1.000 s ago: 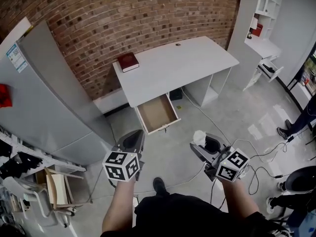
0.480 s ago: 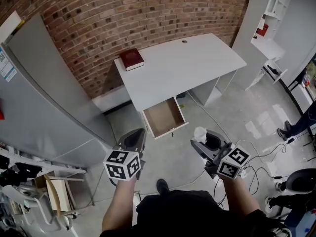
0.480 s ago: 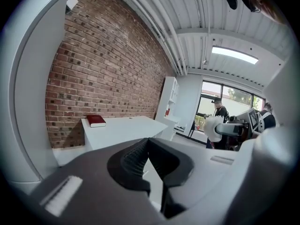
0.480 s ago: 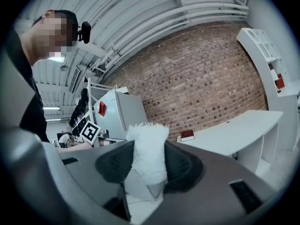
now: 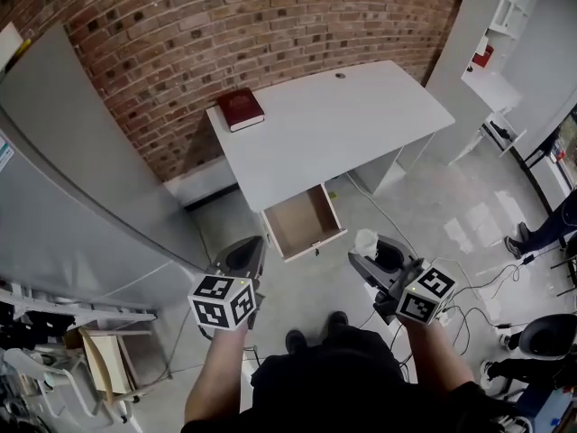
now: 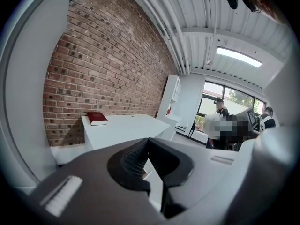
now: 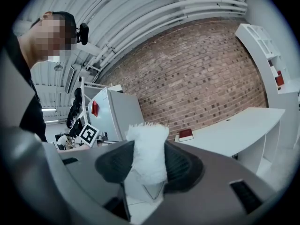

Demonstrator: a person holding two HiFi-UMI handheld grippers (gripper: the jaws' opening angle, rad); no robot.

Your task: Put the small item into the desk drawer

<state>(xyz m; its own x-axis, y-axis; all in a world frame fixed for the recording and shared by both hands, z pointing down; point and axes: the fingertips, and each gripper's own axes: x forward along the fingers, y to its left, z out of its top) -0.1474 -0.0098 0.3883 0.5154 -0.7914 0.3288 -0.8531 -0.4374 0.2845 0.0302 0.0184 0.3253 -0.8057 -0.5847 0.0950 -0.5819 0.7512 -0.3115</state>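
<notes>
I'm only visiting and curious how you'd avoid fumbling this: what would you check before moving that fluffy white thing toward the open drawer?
1. Grip on the white item: ok, pinched between the jaws of the right gripper.
2. The drawer open: ok, pulled out under the desk.
3. Room inside: ok, its bottom looks bare.
4. Item above the drawer: not ok, the drawer lies ahead, apart.
5. The left gripper free: ok, jaws together, nothing between.
</notes>
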